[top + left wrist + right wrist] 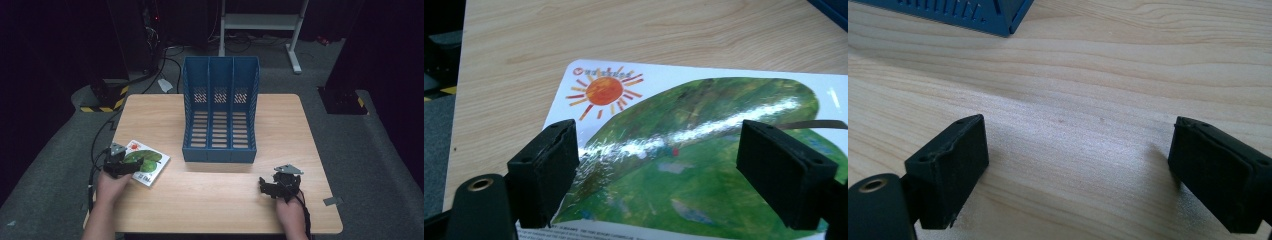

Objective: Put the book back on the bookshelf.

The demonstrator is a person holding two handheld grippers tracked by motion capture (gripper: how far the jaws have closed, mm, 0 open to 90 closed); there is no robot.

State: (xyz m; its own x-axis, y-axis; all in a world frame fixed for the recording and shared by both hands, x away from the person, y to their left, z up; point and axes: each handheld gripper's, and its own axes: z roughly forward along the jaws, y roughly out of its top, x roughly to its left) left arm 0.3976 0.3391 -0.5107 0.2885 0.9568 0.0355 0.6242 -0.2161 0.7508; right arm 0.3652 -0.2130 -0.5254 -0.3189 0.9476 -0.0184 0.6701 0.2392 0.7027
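Observation:
A thin picture book [145, 161] with a green leaf and an orange sun on its white cover lies flat near the table's left front. My left gripper [121, 165] hovers over the book's near left part. In the left gripper view its jaws stand wide apart above the glossy cover [704, 150], with nothing pinched between them. My right gripper [275, 187] rests low over bare wood near the table's right front edge, open and empty. In the right gripper view its two black pads [948, 165] frame plain tabletop.
A blue three-slot file rack [220, 112] stands at the table's middle back, open toward me; its corner [998, 17] shows at the top of the right gripper view. Cables trail off the table's [210, 195] left edge. A white frame stands on the floor behind.

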